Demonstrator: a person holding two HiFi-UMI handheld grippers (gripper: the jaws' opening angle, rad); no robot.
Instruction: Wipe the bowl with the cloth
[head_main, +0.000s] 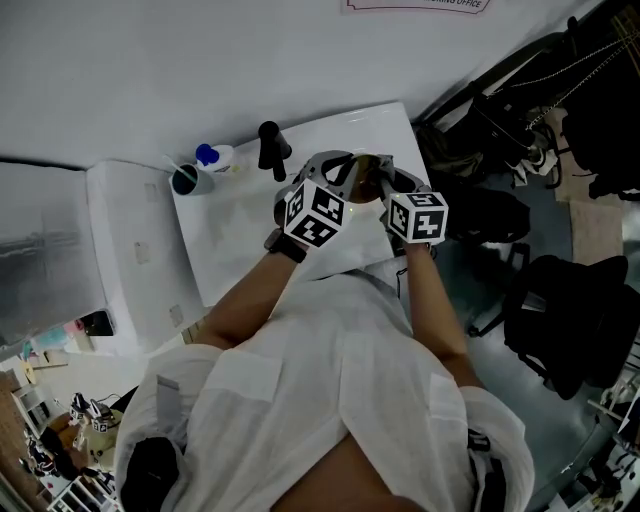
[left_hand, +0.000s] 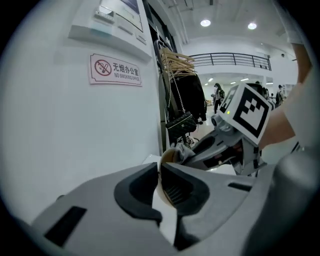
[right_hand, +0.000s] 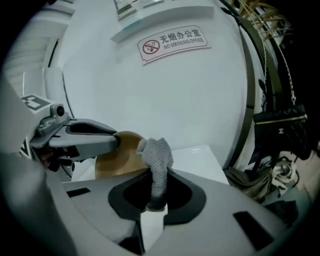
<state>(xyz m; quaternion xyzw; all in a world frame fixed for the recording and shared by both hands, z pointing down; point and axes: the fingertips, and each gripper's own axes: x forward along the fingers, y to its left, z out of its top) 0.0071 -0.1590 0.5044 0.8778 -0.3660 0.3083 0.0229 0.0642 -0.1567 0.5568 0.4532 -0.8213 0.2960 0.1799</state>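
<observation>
Bowl (right_hand: 116, 156): tan, tipped up on edge between the two grippers, above the white table (head_main: 240, 235). Left gripper (left_hand: 159, 174) is clamped nearly closed on the bowl's rim, with the rim running between its pads.

Cloth (right_hand: 156, 156): grey knit, pinched in the right gripper (right_hand: 158, 192), jaws narrow. The wad sticks out past the tips and sits against the bowl's tan face, just beside the left gripper's tips.

On the table beyond the left gripper: cup (head_main: 188, 180), blue-capped bottle (head_main: 213, 155), black object (head_main: 271, 147).

Wall ahead of both grippers has a no-smoking sign (right_hand: 173, 42). Black handbag (right_hand: 280, 125) hangs to the right of the right gripper.
</observation>
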